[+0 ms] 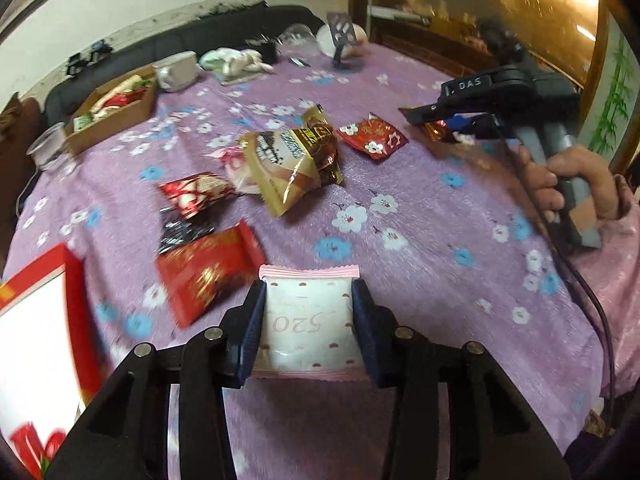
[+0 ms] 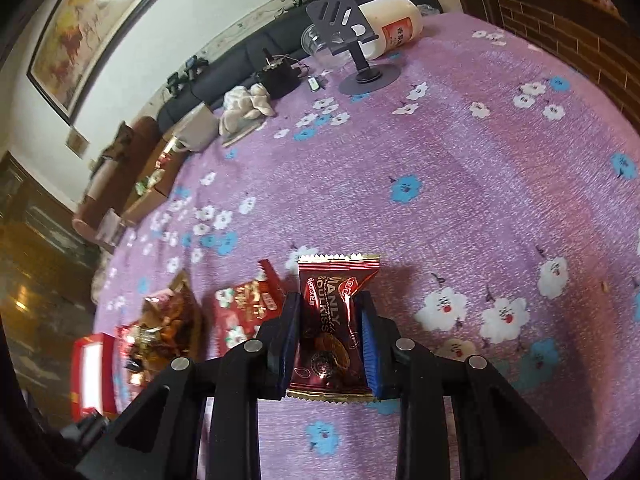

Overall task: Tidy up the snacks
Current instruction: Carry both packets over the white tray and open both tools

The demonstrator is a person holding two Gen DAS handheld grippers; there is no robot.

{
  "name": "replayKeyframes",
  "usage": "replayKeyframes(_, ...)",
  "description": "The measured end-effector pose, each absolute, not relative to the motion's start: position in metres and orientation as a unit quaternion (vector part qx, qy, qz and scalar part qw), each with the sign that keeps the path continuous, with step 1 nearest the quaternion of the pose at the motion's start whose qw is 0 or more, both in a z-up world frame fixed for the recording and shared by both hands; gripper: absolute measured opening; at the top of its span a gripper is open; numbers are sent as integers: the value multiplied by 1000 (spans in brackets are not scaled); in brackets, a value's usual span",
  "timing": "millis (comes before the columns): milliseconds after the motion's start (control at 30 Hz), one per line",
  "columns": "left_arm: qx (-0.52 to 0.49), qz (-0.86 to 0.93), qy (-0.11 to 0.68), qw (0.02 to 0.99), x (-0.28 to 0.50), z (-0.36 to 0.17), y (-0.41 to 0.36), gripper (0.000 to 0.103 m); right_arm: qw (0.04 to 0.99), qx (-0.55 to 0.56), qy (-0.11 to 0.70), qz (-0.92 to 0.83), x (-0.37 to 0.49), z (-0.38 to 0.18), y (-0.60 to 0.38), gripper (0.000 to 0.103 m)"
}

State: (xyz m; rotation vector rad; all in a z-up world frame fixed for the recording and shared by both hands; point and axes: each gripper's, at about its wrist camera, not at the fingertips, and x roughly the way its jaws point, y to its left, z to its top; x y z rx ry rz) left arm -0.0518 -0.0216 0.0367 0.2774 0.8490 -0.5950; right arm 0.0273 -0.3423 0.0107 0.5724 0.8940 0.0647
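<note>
- Left gripper [image 1: 309, 322]: jaws nearly closed, clamped on the pink-white packet [image 1: 308, 320], lifted over the table's near edge.
- Right gripper [image 2: 330, 336]: pinching the dark red packet [image 2: 334, 320], above the tablecloth [image 2: 440, 184].
- Risk: slick wrappers, side-only grip; a fast swing toward the red box [image 1: 76, 304] at the near-left corner may slip one.

Purple floral tablecloth [image 1: 420, 216], pink-white packet [image 1: 308, 320]

The left gripper [image 1: 308, 320] clamps a pink-and-white snack packet [image 1: 308, 316] above the purple floral tabletop [image 1: 420, 208]. Loose snack packets [image 1: 288, 164] lie toward twelve o'clock. At two o'clock a hand [image 1: 568, 184] holds the right gripper [image 1: 436, 120].
</note>
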Motion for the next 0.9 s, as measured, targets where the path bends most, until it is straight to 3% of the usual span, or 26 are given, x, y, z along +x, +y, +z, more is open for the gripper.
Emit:
replayKeyframes(567, 44, -272, 313, 909, -115, 95, 34, 40, 833, 404, 343, 162, 12, 22, -348, 29)
replayKeyframes(900, 35, -257, 293, 920, -124, 99, 58, 40, 812, 411, 340, 235, -15, 32, -286, 28)
